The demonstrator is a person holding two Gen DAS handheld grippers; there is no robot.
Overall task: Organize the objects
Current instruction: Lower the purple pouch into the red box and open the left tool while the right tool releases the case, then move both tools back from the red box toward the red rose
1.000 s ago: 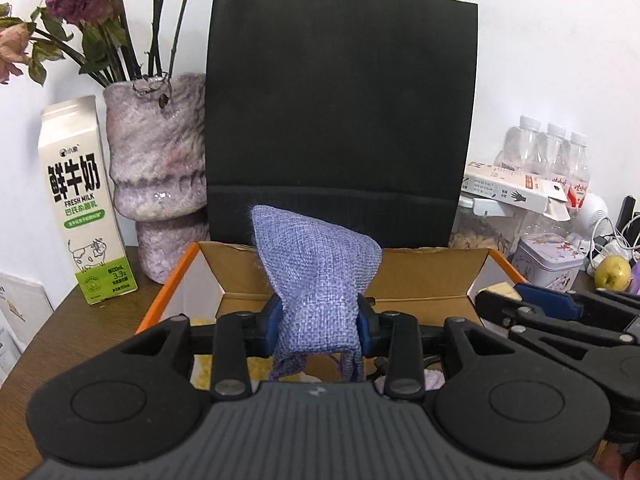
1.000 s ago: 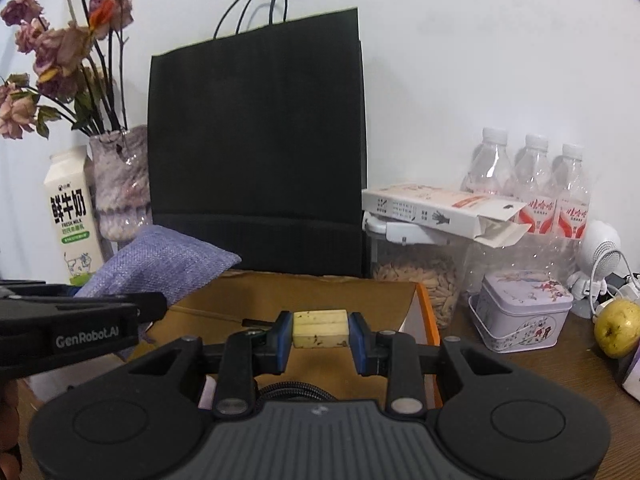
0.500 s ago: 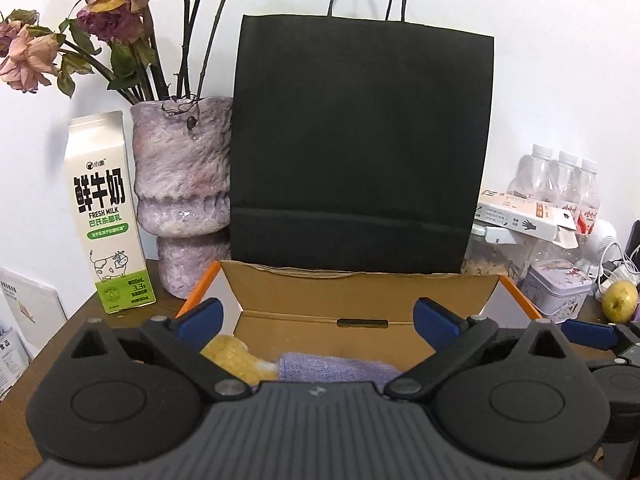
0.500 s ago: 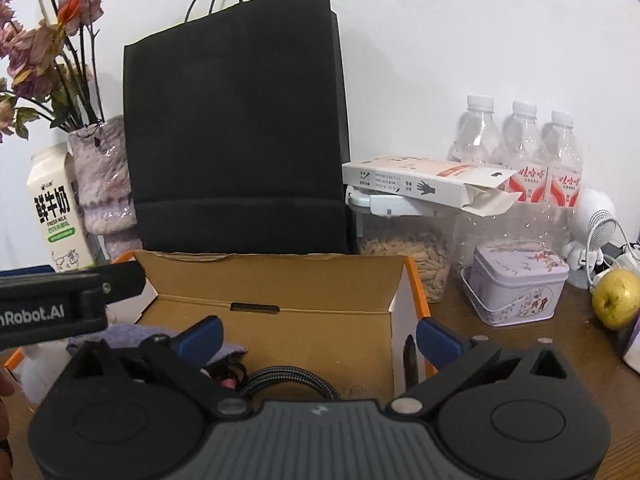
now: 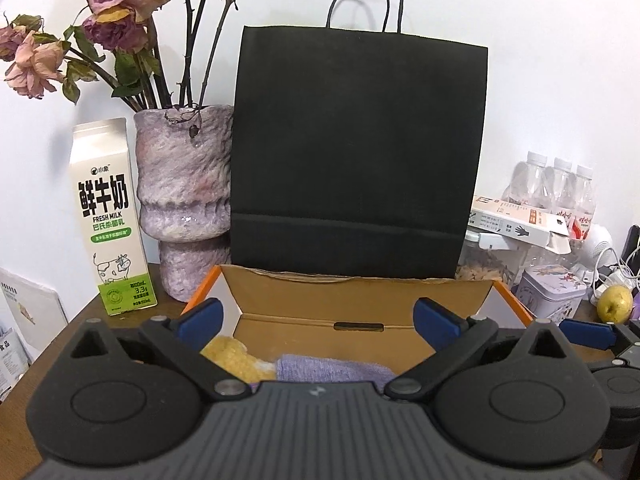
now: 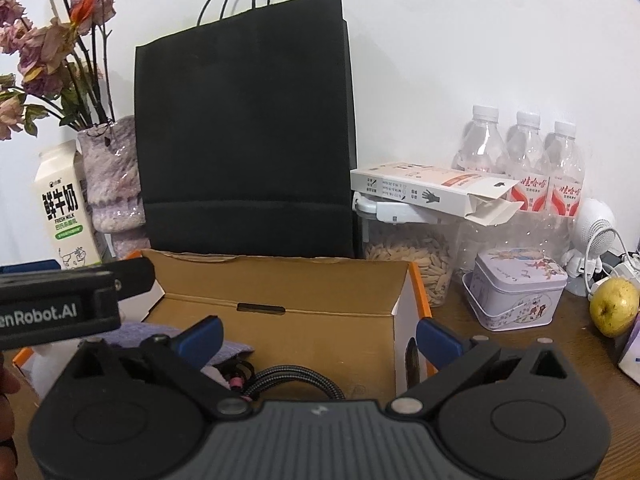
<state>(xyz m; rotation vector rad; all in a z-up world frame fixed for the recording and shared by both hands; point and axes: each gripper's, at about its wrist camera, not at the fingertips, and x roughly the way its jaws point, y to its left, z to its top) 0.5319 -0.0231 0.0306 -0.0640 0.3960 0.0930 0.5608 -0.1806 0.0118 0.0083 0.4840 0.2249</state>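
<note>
One black paper bag (image 5: 356, 152) upright behind one open cardboard box (image 5: 356, 300). One vase (image 5: 184, 200), one milk carton (image 5: 110, 216) at left; three water bottles (image 6: 524, 160), one tin (image 6: 518, 288) at right. Left gripper (image 5: 318, 320) and right gripper (image 6: 318, 336): jaws wide apart, empty, above box. Inside: one purple pouch (image 5: 332, 368), one yellow item (image 5: 232, 354), one braided cable (image 6: 296, 380), partly hidden by grippers.

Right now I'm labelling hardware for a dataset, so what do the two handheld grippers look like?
Both are matte black plastic. The left gripper and right gripper each have blue finger pads, round pivot discs, silver pins and a ribbed grey body. White "GenRobot.AI" lettering, partly cut off, marks the left one's side.
</note>
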